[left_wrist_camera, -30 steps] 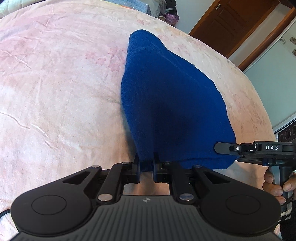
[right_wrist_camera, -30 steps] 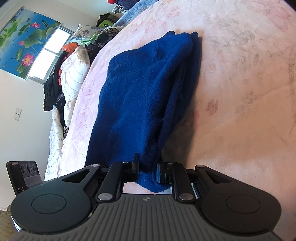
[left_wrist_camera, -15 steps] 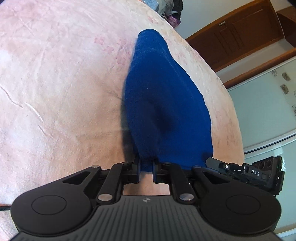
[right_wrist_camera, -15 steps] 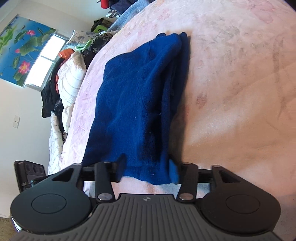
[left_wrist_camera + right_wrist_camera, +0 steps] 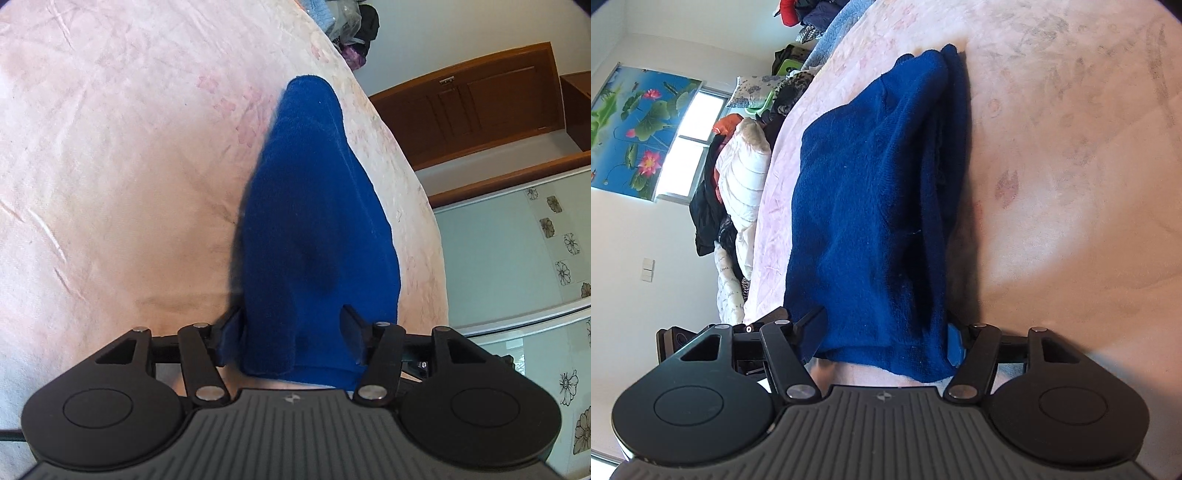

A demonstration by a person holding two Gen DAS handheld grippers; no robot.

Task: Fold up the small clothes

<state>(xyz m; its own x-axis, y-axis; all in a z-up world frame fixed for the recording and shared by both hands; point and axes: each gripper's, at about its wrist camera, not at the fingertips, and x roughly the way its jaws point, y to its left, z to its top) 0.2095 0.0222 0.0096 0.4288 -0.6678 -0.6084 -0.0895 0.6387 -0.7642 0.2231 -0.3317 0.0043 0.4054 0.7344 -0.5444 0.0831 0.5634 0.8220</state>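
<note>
Both grippers just opened | left gripper (image 5: 291,332) | right gripper (image 5: 882,338) | one blue garment (image 5: 314,229) | one bed (image 5: 110,166)

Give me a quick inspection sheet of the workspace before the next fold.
Surface: pink floral bedspread, lightly creased.
Job's things: blue garment lies folded lengthwise on the bedspread, layered edges along one side.
Clutter: pile of clothes and bedding beyond the bed's far edge.
Grippers: left gripper and right gripper open; jaws have just been opening, the garment's near end lying between them, released.
Cables: thin dark cable at the left gripper's body.
Surroundings: wooden door, window, lotus picture.
</note>
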